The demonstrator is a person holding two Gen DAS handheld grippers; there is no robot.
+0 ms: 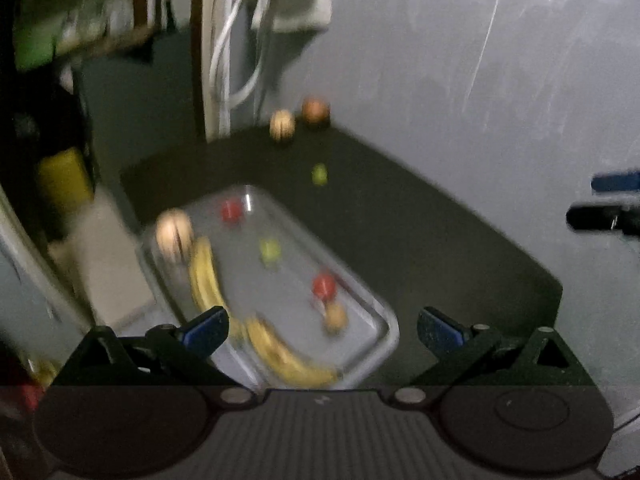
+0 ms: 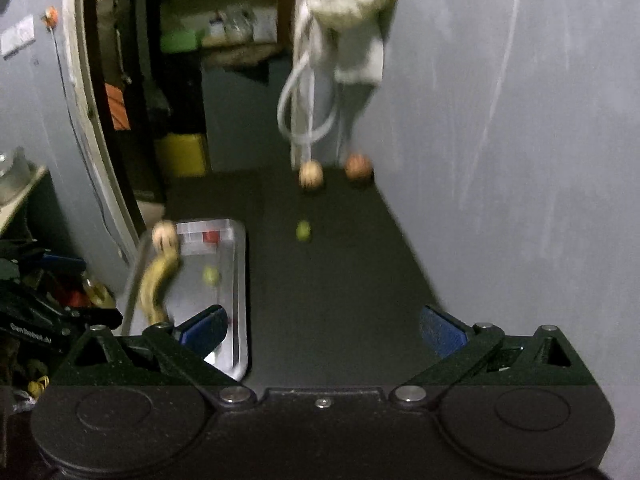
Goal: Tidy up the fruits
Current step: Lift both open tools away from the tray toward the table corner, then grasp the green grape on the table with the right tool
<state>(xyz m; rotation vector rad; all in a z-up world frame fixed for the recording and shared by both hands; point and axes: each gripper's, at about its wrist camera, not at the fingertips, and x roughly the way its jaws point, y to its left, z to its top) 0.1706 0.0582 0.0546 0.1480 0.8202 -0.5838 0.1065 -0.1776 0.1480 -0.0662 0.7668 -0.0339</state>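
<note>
so, working left to right: the shallow silver metal tray (image 2: 240, 280) at nine o'clock already holds bananas and small fruits; a small green round fruit (image 2: 303, 231) lies loose on the dark table (image 2: 340, 280) at twelve. the left gripper (image 1: 322, 330) and right gripper (image 2: 323, 328) both gape, empty. best to straddle it squarely before closing.

Dim room, scuffed grey wall (image 2: 500, 100), dark tabletop (image 2: 340, 280), white cables (image 1: 230, 40) hanging, yellow bin (image 2: 182, 154) behind.
</note>
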